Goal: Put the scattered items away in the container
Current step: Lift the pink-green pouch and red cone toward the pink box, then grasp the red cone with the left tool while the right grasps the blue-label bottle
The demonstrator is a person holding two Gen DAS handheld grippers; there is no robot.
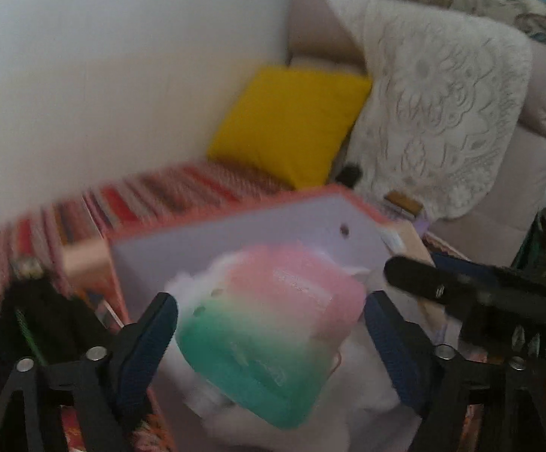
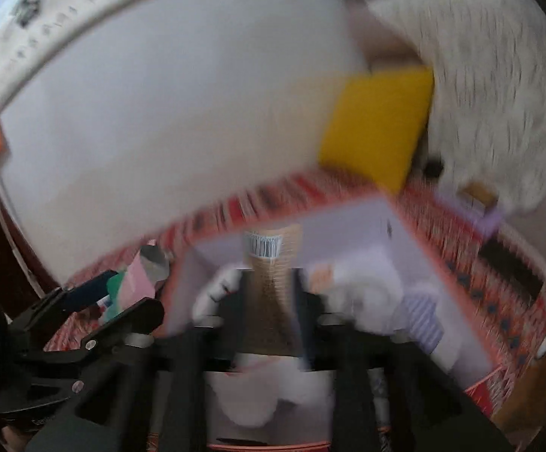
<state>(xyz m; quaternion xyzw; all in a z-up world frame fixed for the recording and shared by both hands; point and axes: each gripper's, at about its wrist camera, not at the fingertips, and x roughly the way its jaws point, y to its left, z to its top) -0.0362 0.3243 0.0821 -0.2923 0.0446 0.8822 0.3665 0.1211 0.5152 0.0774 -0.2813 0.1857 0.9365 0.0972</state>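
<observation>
My left gripper (image 1: 271, 324) is shut on a pink-and-green soft pack (image 1: 269, 335), held just over the open box (image 1: 235, 233), a white-lined container with an orange-red rim. The pack also shows in the right wrist view (image 2: 129, 290), between the left fingers. My right gripper (image 2: 271, 293) is shut on a tan woven cone with a barcode label (image 2: 271, 263), held over the same box (image 2: 423, 263). White soft items (image 2: 370, 293) and a striped packet (image 2: 421, 320) lie inside. Both views are motion-blurred.
A yellow cushion (image 1: 291, 124) leans against a sofa with a white lace throw (image 1: 442, 113). A red patterned rug (image 1: 141, 203) lies under the box. A white wall (image 1: 103, 56) stands behind. The right gripper's black body (image 1: 480, 290) is at the right.
</observation>
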